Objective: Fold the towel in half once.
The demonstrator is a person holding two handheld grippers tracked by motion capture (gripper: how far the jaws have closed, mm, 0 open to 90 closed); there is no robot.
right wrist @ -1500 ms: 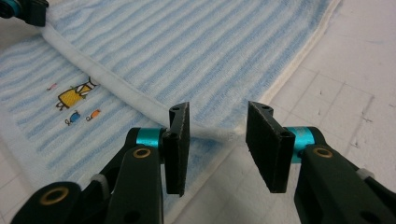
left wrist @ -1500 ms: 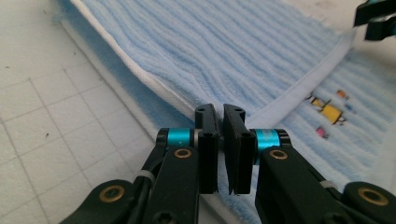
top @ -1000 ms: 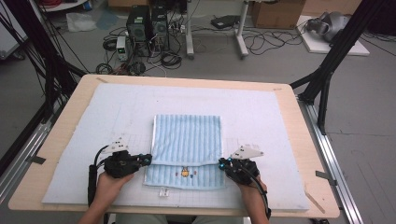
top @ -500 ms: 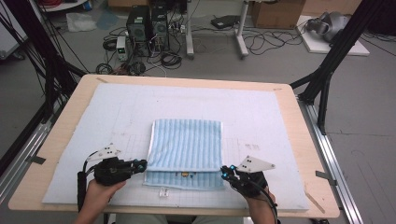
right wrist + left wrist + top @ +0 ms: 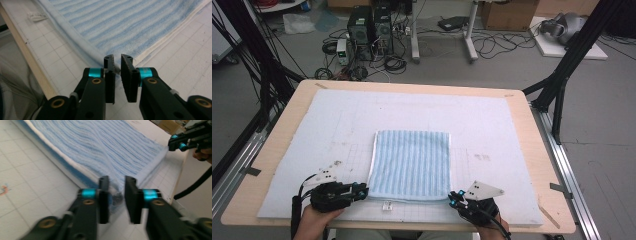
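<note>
Folded light-blue striped towel (image 5: 411, 165) flat on the white gridded mat (image 5: 492, 125), a little nearer the person's edge of the table than the far one, roughly centred left to right. Long axis running away from the person; stripes running the same way, near edge to far edge. Far edge and both side edges straight and tidy, white hem showing along the left side. Near edge lying just short of the mat's front border, with a small white tag (image 5: 387, 205) on the mat just in front of it.

Left gripper (image 5: 360, 190) at the towel's near left corner, lying level and pointing across toward the right. Jaws just been opening, now a narrow gap apart, with the corner of the towel (image 5: 117, 167) seen in the gap in the left gripper view, blurred; pads not pressing on it.

Right gripper (image 5: 454, 198) at the near right corner, pointing toward the towel. Jaws just been opening too, now only slightly parted, the towel's corner (image 5: 120, 27) just ahead of the tips and a wisp of cloth at the gap; no grip.

Plenty of bare mat on the left, right and far sides of the towel; little room in front, with the wooden table edge (image 5: 542, 227) close behind both grippers.
</note>
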